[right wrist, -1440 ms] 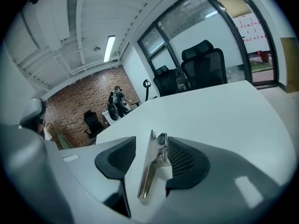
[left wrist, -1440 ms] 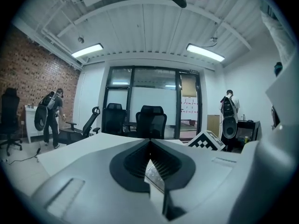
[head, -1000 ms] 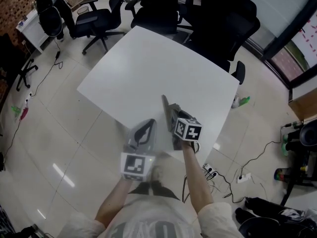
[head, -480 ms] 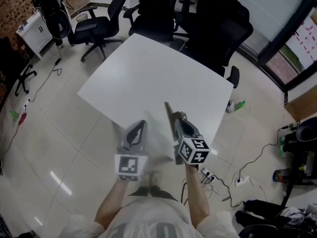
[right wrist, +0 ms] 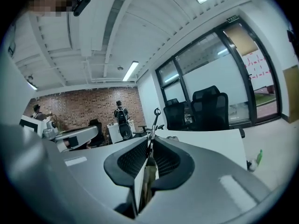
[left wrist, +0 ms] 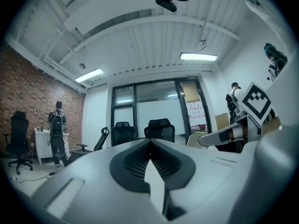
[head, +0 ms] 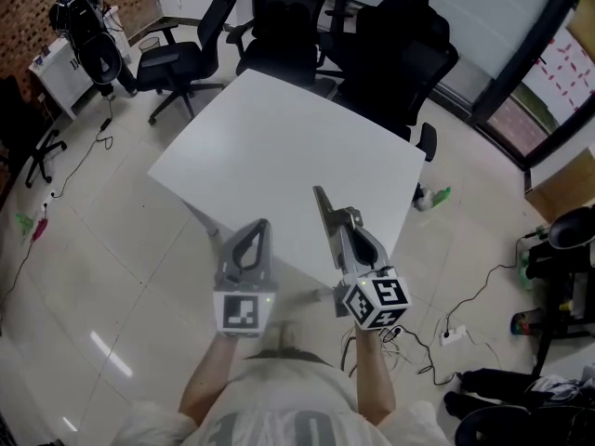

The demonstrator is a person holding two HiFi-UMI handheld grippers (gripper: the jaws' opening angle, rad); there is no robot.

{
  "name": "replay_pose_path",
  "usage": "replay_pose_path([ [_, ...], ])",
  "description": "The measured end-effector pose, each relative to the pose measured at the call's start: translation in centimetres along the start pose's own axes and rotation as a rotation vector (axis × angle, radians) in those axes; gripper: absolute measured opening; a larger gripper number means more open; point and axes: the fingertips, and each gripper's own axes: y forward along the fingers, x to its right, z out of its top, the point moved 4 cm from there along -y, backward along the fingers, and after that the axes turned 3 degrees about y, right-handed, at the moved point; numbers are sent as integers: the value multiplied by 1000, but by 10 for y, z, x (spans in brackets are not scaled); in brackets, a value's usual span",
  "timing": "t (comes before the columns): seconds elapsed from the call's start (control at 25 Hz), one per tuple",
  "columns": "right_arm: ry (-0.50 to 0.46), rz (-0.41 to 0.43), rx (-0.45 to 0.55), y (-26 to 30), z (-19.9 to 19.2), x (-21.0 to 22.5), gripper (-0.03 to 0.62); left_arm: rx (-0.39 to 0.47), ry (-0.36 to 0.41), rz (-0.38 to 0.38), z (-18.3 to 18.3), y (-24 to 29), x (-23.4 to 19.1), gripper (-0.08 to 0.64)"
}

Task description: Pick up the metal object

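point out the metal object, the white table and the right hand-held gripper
metal object (head: 325, 214): head view, mid shaft
white table (head: 279, 137): head view, bare top
right hand-held gripper (right wrist: 149, 143): right gripper view, between fingertips

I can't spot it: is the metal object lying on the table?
No, the right tool grips the metal object, off the table.

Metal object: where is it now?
The metal object is clamped in the right hand-held gripper, its thin end past the jaws; in the head view it shows above the near edge of the white table, right of the left hand-held gripper.
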Motion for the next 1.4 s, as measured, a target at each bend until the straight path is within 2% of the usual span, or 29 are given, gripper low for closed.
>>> replay_pose_path([
  [0.12, 9, -3, 2, -9, -3, -7, 51, -1, 6, -14, 0, -10, -1, -2],
  [0.32, 22, -9, 16, -21, -5, -19, 51, -21, -16, -101, -4, -14, 4, -2],
  [0.4, 24, -12, 22, -25, -3, -24, 51, -6, -18, -111, 0, -16, 3, -2],
  [0.72, 13, -34, 52, -55, -1, -44, 50, 37, -16, -115, 7, -39, 1, -2],
  [1.04, 39, -21, 72, -90, -11, -67, 49, 22, -14, -97, 8, -82, -3, -2],
  [1.24, 45, 2, 92, -144, -23, -74, 48, 31, -21, -72, 10, -122, 22, -2],
  [1.4, 63, 22, 101, -209, -49, -78, 48, 10, -89, -31, 6, -182, 51, -2],
])
